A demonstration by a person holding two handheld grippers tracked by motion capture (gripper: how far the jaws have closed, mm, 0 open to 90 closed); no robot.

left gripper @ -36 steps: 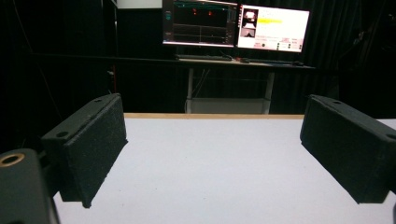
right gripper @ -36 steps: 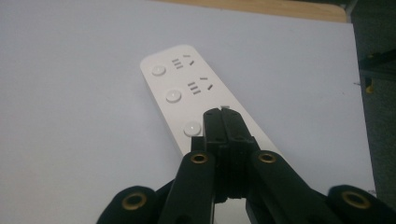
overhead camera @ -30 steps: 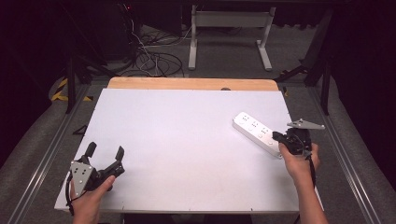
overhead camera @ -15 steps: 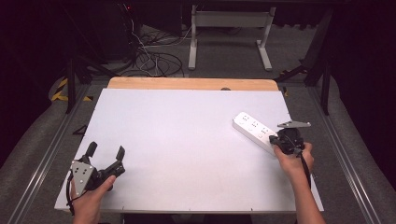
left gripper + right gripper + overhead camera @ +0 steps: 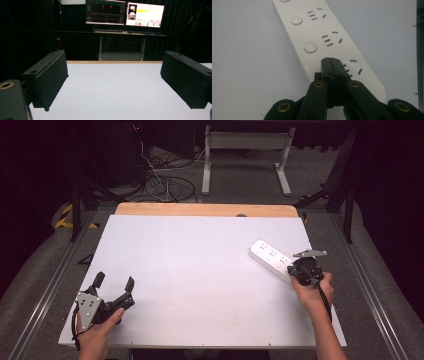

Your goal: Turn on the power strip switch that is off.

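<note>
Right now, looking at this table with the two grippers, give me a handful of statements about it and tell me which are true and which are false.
1. The power strip lies on the right side of the table. True.
2. The right gripper has its jaws spread wide apart. False: the jaws are pressed together, tips over the strip's near end.
3. The left gripper is open with nothing between its jaws. True.
4. A plug sits in one of the strip's sockets. False: the visible sockets are bare.
5. The left gripper is touching the power strip. False: it is at the near left corner, far from the strip.
</note>
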